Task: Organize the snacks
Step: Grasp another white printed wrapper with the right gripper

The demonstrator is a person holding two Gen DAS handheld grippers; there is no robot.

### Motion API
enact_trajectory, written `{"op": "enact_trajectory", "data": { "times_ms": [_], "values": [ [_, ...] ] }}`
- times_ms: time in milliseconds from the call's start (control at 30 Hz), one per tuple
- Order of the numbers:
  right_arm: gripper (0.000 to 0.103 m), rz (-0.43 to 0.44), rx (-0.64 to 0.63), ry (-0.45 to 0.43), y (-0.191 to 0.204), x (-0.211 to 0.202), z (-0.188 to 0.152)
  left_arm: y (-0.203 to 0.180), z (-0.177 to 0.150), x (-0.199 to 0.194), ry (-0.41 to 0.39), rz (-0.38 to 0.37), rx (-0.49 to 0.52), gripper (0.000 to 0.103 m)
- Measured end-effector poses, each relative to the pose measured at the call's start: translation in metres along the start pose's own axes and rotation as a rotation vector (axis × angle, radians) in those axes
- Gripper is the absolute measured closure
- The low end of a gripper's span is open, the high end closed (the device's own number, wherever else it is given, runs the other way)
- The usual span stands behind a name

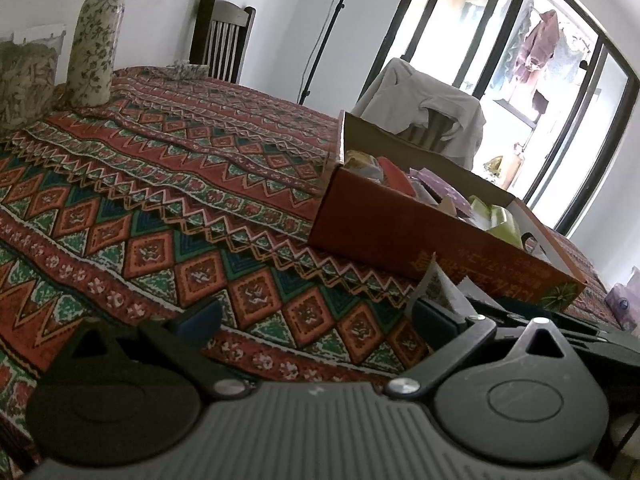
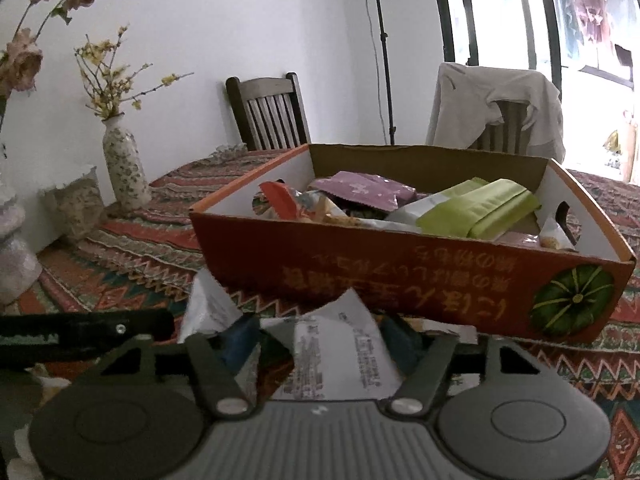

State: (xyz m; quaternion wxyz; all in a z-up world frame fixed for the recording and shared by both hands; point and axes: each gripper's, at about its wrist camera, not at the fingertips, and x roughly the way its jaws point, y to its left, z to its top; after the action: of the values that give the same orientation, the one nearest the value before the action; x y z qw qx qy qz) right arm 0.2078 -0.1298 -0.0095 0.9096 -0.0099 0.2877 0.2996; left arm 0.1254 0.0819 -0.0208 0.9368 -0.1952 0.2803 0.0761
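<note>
Snack packet between the right gripper's fingers, snack box just beyond

Snack packet [image 2: 340, 352], white with small printed text, is lying between the two blue-padded fingers of the right gripper [image 2: 320, 334] in the right wrist view. The pads are sitting close against its crumpled sides, but whether they are actually pressing on it cannot be told; the packet's lower part is disappearing behind the gripper body. A second white crumpled piece [image 2: 210, 308] is rising just left of the left pad; whether it belongs to the same packet is unclear.

The left gripper [image 1: 316, 316] is standing with its jaws wide apart and only tablecloth showing between them. Just beyond its right pad, a corner of a pale wrapper [image 1: 438, 288] and part of another black gripper [image 1: 520, 312] are showing, both partly covered.

Just beyond the right gripper, the orange cardboard box [image 2: 360, 264] is resting on the patterned tablecloth [image 1: 168, 184], its near wall carrying upside-down script and a green pumpkin picture. Inside it, a purple packet [image 2: 360, 190], green packets [image 2: 476, 210] and a red-and-orange wrapper [image 2: 280, 200] are lying heaped, overlapping so that none is showing whole.

Farther out, a floral vase [image 1: 94, 48] with yellow-flowered twigs is standing by the wall, beside a blurred patterned container [image 1: 28, 76] cut off by the frame edge. A dark wooden chair [image 2: 268, 112] and a chair draped with pale cloth [image 2: 496, 108] are standing behind the table, near an overexposed window.
</note>
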Motion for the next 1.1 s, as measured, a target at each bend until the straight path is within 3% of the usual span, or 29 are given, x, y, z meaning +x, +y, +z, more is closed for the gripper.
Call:
{"op": "enact_trajectory", "data": {
  "times_ms": [333, 567, 667, 1100],
  "values": [
    [0.041, -0.013, 0.066, -0.073, -0.012, -0.015, 0.0, 0.001, 0.0, 0.0, 0.002, -0.001, -0.007, 0.0],
    [0.044, -0.052, -0.035, -0.005, 0.003, -0.003, -0.006, 0.001, 0.0, 0.001, 0.002, -0.002, -0.008, 0.0],
    [0.057, -0.075, -0.065, -0.008, 0.007, -0.004, -0.008, 0.001, 0.0, 0.001, 0.002, -0.002, -0.008, 0.0],
    [0.062, -0.107, -0.003, -0.149, -0.011, -0.051, -0.006, 0.002, 0.0, 0.001, 0.004, 0.001, -0.01, 0.0]
  ]
}}
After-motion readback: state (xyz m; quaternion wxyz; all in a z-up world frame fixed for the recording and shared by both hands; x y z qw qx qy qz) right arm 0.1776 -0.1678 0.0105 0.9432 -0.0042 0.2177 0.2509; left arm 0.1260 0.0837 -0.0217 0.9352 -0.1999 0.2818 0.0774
